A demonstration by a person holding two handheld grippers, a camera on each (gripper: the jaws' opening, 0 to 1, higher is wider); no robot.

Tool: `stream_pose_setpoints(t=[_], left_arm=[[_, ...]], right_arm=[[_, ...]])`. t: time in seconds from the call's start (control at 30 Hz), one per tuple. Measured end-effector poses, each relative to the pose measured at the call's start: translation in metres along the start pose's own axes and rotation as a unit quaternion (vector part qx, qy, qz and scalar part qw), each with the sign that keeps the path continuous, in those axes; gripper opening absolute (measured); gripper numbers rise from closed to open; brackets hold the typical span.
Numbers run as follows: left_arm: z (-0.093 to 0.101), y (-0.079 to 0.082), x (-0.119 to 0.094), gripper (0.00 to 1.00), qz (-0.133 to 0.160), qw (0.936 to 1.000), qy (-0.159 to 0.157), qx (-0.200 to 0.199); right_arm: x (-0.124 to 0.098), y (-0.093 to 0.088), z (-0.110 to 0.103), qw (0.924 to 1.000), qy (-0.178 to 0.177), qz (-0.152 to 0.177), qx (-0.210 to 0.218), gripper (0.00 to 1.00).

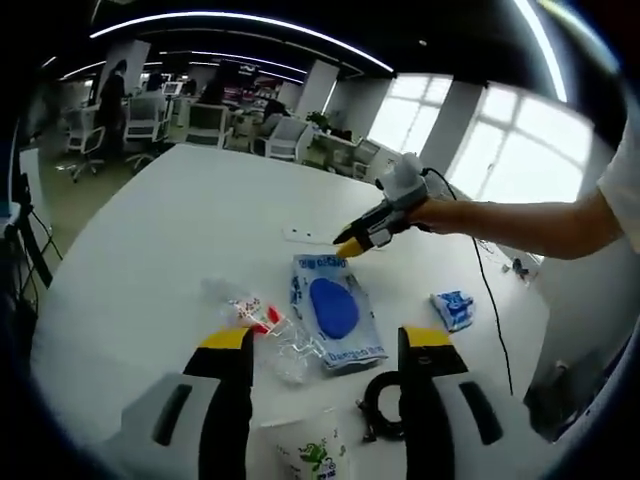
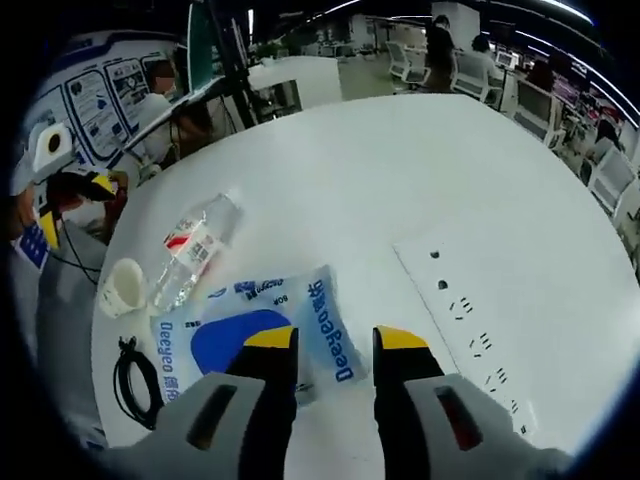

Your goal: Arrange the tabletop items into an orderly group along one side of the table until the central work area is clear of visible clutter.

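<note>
In the left gripper view, the left gripper hangs wide open and empty above a plastic water bottle, paper cup and black cable. In the right gripper view, the right gripper holds nothing, jaws slightly apart over the blue-and-white pouch beside the power strip on the white table.

From my remote seat, the only print I can read sits on the clear packet with the blue pad lying on the table: in the right gripper view its near edge carries blue lettering that looks like "Deegeeo", with the same word repeated along its left edge beside smaller characters I cannot make out. In the left gripper view the same packet shows a blue word along its near end, too small for me to read. The bottle has a red-and-white label, the paper cup green print, and the posters on the far-left wall are illegible.
</note>
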State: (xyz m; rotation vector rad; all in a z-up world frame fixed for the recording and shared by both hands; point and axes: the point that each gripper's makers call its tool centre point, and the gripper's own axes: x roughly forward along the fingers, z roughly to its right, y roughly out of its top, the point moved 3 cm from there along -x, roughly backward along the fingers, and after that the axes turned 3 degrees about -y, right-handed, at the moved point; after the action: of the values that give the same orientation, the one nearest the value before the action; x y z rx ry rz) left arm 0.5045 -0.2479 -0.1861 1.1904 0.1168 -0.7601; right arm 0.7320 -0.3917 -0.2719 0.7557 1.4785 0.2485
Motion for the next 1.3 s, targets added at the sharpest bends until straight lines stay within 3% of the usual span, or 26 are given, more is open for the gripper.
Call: stream_pose_setpoints(t=[0.47, 0.7, 1.0, 1.3], left_arm=[[-0.002, -0.008, 0.001, 0.58, -0.003, 1.0, 0.006, -0.005], [-0.004, -0.011, 0.002, 0.57, -0.004, 0.9999, 0.009, -0.009], [-0.012, -0.015, 0.005, 0.57, -0.007, 0.9998, 0.012, -0.018], [-0.012, -0.014, 0.007, 0.56, -0.009, 0.9998, 0.008, -0.016]], right_arm=[[0.024, -0.001, -0.008, 0.9948, 0.061, -0.052, -0.063, 0.2], [0.034, -0.005, -0.008, 0.9898, 0.088, -0.08, -0.079, 0.11], [0.036, -0.006, -0.01, 0.9862, 0.109, -0.087, -0.089, 0.0], [0.036, -0.004, -0.009, 0.9826, 0.115, -0.09, -0.115, 0.0]])
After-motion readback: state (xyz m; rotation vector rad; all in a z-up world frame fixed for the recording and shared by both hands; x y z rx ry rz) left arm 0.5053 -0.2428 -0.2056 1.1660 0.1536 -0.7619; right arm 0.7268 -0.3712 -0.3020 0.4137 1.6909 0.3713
